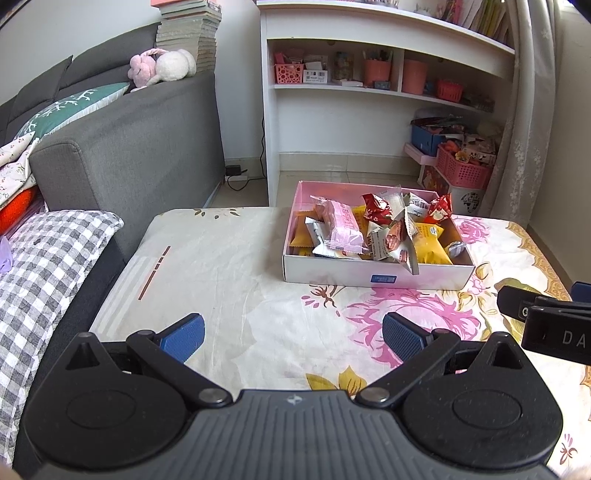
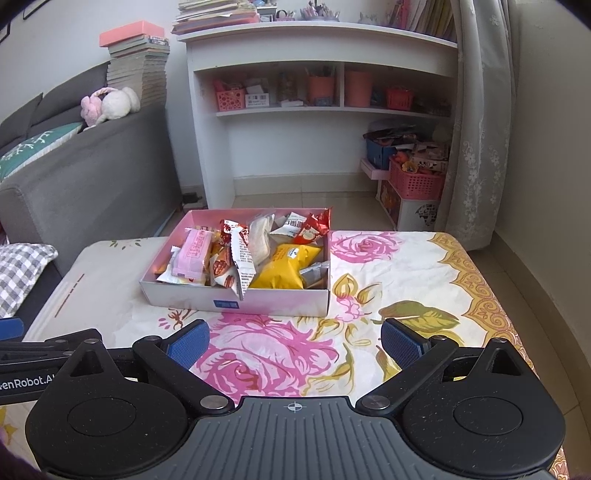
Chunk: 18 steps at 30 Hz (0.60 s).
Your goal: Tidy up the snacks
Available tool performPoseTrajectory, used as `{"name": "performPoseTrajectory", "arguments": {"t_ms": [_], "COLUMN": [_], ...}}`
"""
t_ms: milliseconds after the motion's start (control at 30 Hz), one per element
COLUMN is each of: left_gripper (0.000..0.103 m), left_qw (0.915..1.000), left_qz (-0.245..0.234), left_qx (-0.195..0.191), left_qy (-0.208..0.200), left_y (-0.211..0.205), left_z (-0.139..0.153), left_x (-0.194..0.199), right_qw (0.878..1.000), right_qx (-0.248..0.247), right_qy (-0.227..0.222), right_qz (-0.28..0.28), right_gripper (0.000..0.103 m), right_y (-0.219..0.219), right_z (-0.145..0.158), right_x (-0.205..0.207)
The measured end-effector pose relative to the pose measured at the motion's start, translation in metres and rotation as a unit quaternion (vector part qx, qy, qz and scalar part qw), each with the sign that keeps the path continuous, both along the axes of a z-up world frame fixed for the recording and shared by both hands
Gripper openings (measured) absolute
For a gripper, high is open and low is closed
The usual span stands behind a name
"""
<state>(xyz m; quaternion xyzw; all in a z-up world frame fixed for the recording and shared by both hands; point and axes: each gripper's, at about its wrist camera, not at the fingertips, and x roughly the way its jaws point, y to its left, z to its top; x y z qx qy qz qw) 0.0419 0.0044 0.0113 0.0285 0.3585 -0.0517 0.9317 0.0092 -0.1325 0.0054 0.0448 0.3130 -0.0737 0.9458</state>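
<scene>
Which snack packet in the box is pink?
The long pink packet lying on top at the left side of the box; the others are yellow, red or white.

- A snack box sits on a cloth-covered table, toward its far edge and left of the middle.
- Snack packets lie heaped in the box.
- The left gripper and right gripper hang side by side over the near part of the table, well short of the box, the left one to the left.
- A sofa stands left of the table, with a plush toy on its arm and a stack of books just behind that.
- A shelf unit stands behind the table against the wall.
- Baskets and boxes sit on the floor to the right of the shelf unit, beside a curtain.
</scene>
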Motion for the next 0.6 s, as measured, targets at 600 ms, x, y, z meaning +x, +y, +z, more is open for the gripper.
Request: {"name": "performPoseTrajectory", "arguments": {"t_ms": [600], "left_gripper": [0.103], "left_qw": [1.0], "left_qz": [-0.001], "left_qx": [0.0], "left_qy": [0.002], "left_y": [-0.0008], "left_z": [-0.0006], "left_x": [0.0004], "right_qw": [1.0], "right_qx": [-0.003], "right_qy": [0.003], "right_qz": [0.006], "right_gripper": [0.1], "right_y": [0.0027], "right_z": [-0.0005], "right_x": [-0.0004]}}
